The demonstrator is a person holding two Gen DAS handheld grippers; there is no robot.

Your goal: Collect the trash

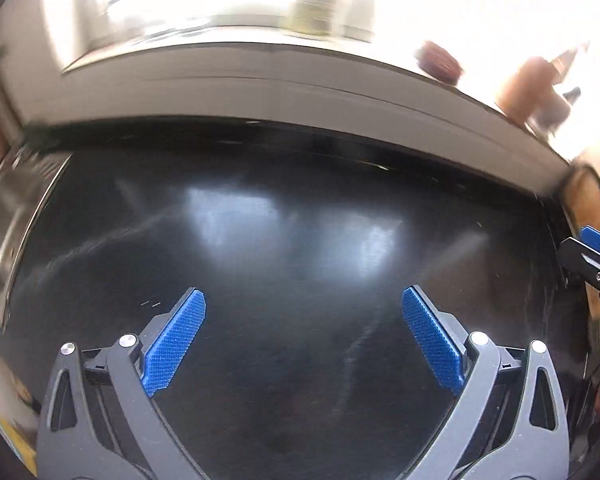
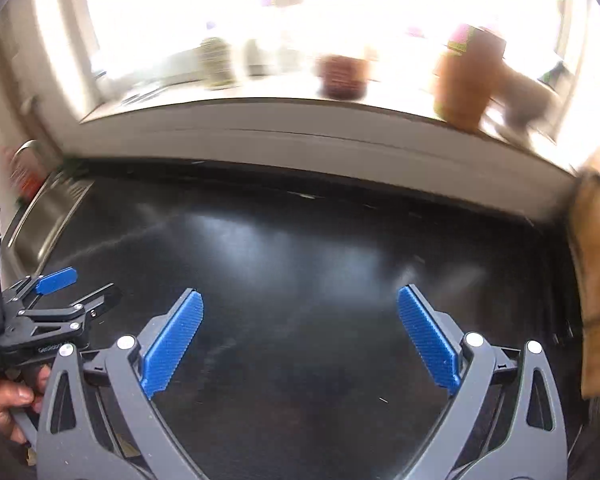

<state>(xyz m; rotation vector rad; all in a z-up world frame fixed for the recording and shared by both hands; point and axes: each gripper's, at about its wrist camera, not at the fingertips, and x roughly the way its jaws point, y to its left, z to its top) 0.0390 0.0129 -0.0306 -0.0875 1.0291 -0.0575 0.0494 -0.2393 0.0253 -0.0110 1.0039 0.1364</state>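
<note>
1. Evidently no trash shows on the black countertop (image 1: 300,240); I cannot tell which way it lies.
2. Left gripper (image 1: 304,340) gapes wide, empty.
3. Right gripper (image 2: 300,340) likewise, nearer the brown paper bag (image 2: 596,280).

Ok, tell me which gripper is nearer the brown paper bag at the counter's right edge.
Right. The right gripper hangs open over the black counter with the brown paper bag just off its right side. The left gripper, also open, sits farther left, toward the sink.
</note>
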